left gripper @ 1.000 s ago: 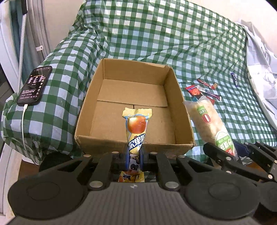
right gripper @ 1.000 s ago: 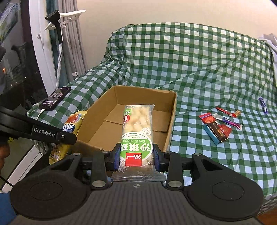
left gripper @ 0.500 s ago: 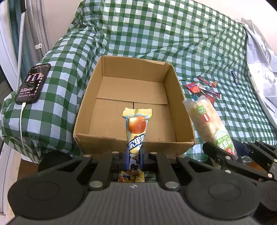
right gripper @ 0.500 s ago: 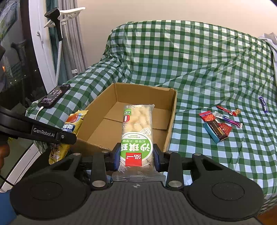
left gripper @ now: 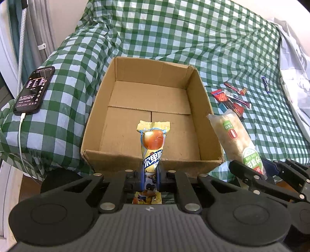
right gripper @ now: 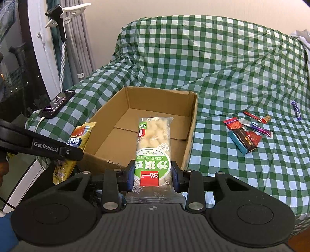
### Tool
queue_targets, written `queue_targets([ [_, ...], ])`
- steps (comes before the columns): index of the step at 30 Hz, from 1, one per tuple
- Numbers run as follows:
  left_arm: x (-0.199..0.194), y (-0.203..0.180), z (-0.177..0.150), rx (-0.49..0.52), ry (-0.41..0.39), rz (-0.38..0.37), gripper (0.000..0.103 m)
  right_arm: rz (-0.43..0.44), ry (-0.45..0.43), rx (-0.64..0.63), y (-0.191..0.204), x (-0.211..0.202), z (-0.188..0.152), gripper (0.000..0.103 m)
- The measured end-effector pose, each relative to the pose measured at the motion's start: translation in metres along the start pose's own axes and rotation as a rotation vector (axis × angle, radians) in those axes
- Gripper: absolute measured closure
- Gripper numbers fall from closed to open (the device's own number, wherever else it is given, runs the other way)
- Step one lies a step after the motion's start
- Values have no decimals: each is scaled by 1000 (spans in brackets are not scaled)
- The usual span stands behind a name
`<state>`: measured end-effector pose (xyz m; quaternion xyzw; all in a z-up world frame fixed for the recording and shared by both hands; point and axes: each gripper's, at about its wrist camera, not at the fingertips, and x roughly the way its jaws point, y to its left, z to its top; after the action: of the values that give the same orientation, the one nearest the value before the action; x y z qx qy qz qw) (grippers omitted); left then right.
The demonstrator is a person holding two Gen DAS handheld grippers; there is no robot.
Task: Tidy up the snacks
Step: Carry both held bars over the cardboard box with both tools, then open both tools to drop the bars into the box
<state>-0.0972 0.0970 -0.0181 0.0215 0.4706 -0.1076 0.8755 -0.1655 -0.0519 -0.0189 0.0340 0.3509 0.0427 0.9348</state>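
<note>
"GenRobot.AI" in white on the black arm of the left gripper (right gripper: pixel 66 153). Clear snack pack (right gripper: pixel 153 153), green label, upside down: "沙琪玛", "WUZHETANG HONGYI". Yellow snack packet (left gripper: pixel 153 147): blue band, partly hidden characters, unreadable whole.

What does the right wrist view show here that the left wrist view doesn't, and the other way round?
Only the right wrist view: a black and white holder on a stand by the window, and the wording on the left gripper's finger.

Only the left wrist view: crumpled white sheeting at the right edge.

Both: the empty cardboard box, the charging phone, loose small snacks on the checked cloth, the yellow snack pack clamped in the left gripper, and the green-labelled pack clamped in the right gripper.
</note>
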Motion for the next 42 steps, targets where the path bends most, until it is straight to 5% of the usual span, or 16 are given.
queue_targets([
  [16, 40, 28, 67, -109, -18, 1, 91, 6, 28, 6, -3, 54, 45, 65],
  [42, 212, 41, 144, -118, 114, 80, 91, 5, 150, 11, -36, 227, 93, 65],
])
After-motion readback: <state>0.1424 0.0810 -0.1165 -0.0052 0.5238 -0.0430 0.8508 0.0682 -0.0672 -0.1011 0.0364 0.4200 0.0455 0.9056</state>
